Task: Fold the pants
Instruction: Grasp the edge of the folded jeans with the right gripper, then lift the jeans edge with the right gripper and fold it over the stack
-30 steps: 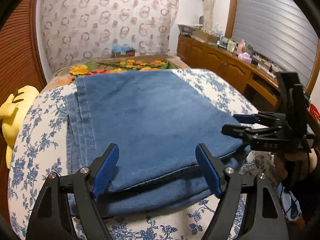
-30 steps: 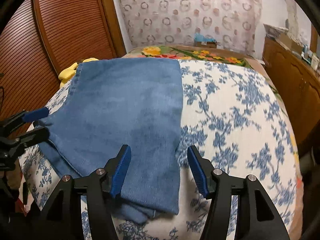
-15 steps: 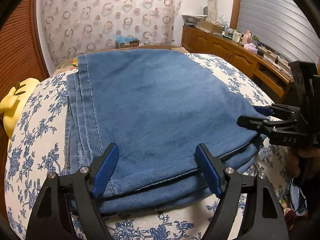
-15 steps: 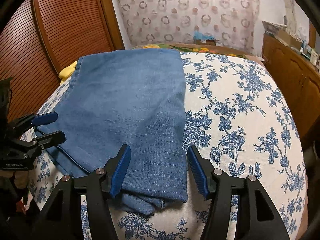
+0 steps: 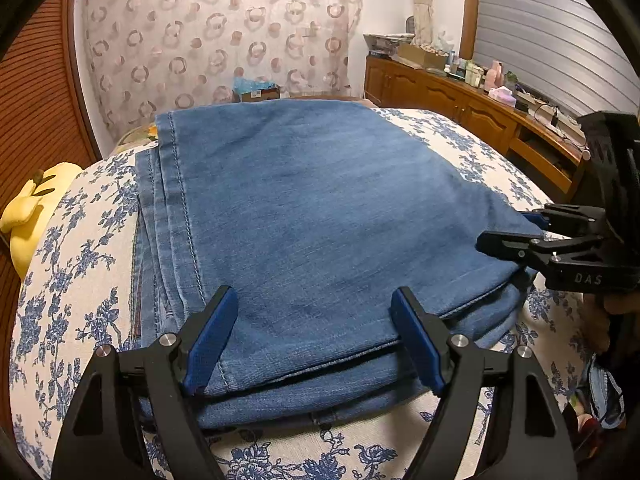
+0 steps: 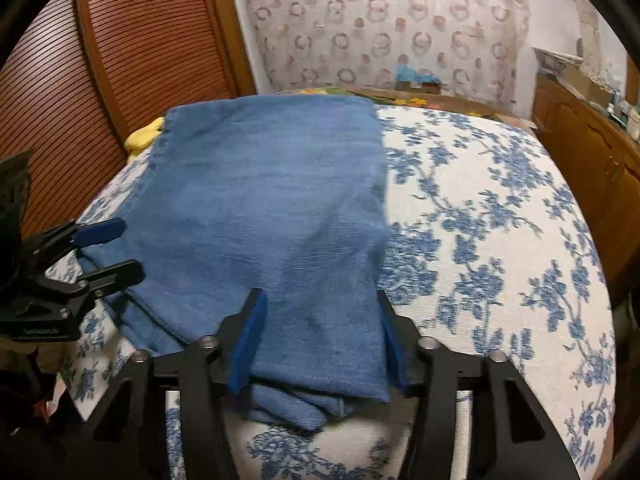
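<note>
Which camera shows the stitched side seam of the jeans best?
The left wrist view: the jeans' seam runs sharp along their left edge, stitching visible. The right wrist view is blurred, showing that edge only faintly, far left.

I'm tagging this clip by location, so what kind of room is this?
Most likely a bedroom: the jeans lie on a bed with a floral cover, beside a louvered wardrobe door and a cluttered wooden dresser.

A bed (image 6: 500,216) with a blue-flowered cover fills the room. Behind it hangs a ring-patterned curtain (image 5: 216,40); a slatted wooden door (image 6: 120,60) stands left, a cluttered wooden sideboard (image 5: 452,92) right, under a ribbed shutter (image 5: 548,40).
</note>
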Available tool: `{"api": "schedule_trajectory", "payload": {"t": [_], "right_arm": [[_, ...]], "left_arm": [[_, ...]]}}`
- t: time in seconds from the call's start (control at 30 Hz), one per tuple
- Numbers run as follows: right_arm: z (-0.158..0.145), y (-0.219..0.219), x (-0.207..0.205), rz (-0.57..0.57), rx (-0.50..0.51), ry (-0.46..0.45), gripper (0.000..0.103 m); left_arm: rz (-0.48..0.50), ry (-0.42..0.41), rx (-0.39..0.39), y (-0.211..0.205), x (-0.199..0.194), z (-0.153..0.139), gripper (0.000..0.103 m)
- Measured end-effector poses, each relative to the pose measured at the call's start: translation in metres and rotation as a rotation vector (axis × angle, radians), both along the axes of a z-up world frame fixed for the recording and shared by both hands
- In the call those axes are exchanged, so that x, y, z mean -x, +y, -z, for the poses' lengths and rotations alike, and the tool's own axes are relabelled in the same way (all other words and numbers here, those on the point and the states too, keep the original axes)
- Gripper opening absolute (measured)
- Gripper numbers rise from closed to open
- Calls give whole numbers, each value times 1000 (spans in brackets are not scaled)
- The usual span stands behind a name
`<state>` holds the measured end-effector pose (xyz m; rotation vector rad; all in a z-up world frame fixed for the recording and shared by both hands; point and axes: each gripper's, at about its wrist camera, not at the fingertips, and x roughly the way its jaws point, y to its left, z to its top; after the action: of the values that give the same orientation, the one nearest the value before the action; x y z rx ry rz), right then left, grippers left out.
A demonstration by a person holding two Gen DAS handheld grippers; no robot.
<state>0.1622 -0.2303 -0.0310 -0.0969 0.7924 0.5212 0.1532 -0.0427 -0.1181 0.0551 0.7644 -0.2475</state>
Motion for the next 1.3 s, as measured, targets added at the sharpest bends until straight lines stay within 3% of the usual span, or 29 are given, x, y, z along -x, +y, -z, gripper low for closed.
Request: {"api": "schedule_trajectory", "payload": {"t": [0.1, 0.17, 0.33, 0.53, 0.8, 1.0, 1.3], "right_arm": [[-3, -1, 0, -4, -27, 9, 41], [-7, -3, 1, -1, -49, 4, 28], [-25, -1, 10, -22, -116, -44, 17], [-51, 5, 19, -62, -171, -106, 15], [-75, 39, 27, -166, -220, -171, 15], [-73, 88, 26, -265, -214, -178, 15], [-37, 163, 33, -441, -155, -100, 14]], "left_arm": [[0, -2, 7, 1, -1, 0, 80], [0, -3, 9, 2, -1, 0, 80], [0, -2, 26, 4, 0, -2, 80], [-21, 3, 67, 20, 8, -12, 80], [-127, -52, 81, 71, 26, -39, 80], [-198, -83, 83, 112, 42, -47, 80], [-295, -99, 96, 159, 58, -48, 80]]}}
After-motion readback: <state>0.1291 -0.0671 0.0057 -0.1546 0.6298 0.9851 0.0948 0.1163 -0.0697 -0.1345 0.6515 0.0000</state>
